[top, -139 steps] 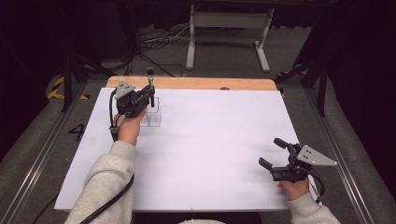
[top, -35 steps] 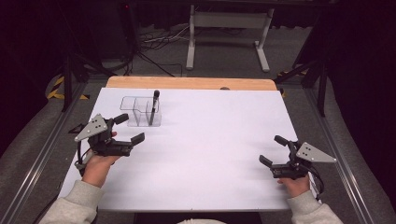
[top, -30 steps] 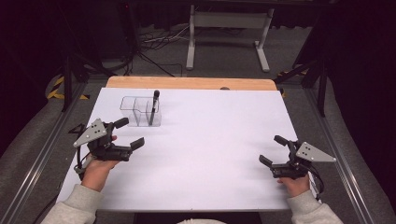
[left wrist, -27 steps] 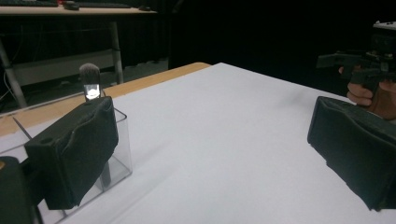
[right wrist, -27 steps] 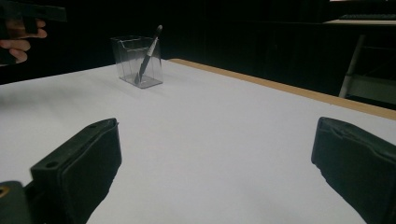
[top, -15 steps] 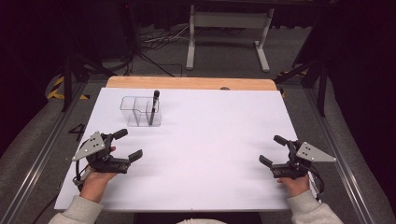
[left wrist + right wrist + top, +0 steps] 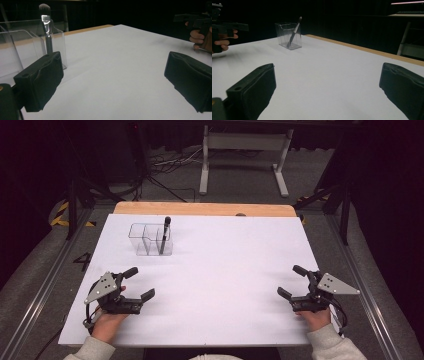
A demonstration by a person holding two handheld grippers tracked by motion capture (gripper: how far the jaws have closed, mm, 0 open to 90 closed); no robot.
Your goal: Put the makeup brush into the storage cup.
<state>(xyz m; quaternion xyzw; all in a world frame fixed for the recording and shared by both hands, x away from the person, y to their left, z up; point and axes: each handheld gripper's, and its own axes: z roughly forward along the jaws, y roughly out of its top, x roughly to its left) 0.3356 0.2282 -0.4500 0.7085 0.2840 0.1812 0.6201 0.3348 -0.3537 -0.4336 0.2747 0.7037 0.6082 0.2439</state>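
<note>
The makeup brush stands tilted in the right compartment of the clear organizer near the desk's far left, so the placing step looks finished. Both the left gripper and right gripper rest near the front edge, fingers wide and empty. Next likely calls only for staying clear, or a fresh reach.

One mark can be read: a dark figure 4 on the grey floor just left of the table, seen in the high view. The clear organiser and makeup brush show no legible label.
</note>
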